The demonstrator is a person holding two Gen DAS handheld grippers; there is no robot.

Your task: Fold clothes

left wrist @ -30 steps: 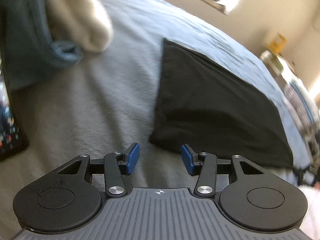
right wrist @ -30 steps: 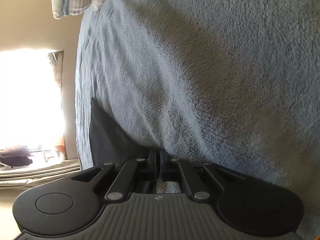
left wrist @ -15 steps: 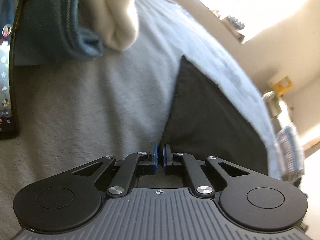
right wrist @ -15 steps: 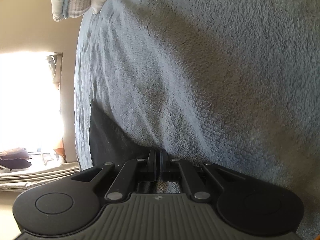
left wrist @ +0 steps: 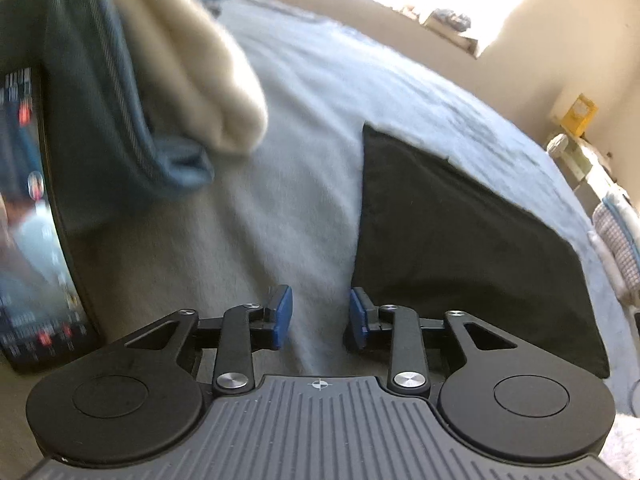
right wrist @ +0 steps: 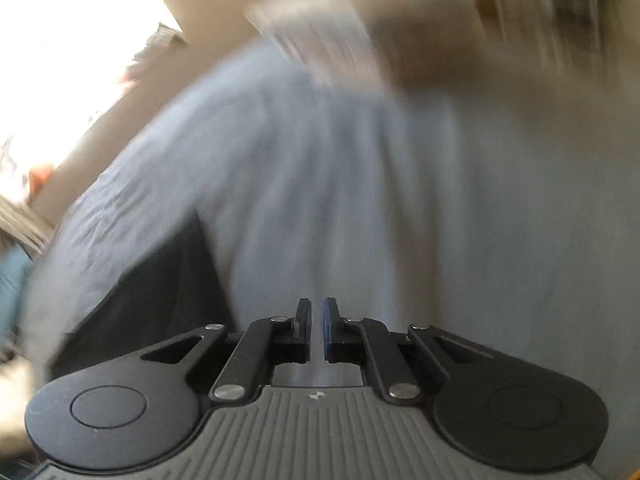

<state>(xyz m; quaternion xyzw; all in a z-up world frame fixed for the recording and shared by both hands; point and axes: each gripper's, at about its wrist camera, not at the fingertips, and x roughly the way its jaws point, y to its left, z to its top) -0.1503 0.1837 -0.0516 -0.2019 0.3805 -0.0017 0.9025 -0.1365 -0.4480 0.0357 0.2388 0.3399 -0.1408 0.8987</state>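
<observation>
A black folded garment (left wrist: 460, 240) lies flat on the grey-blue blanket (left wrist: 312, 120) of a bed. My left gripper (left wrist: 319, 302) hovers just off its near left corner. Its blue-padded jaws are opening, and only blanket shows between them. In the blurred right wrist view the same black garment (right wrist: 160, 288) sits at the lower left on the blanket (right wrist: 360, 180). My right gripper (right wrist: 317, 312) is raised above the blanket to the garment's right. Its jaws are opening by a narrow gap and hold nothing.
A pile of folded clothes, dark teal (left wrist: 80, 100) under cream (left wrist: 192, 60), sits at the upper left beside a lit screen (left wrist: 28, 240). More folded laundry (left wrist: 616, 236) lies at the bed's right edge. A blurred pale bundle (right wrist: 340, 40) lies at the far side.
The left gripper shut at the black garment's corner, then opened and rose a little. The right gripper lifted off the blanket, rolled, and its shut jaws parted slightly.
</observation>
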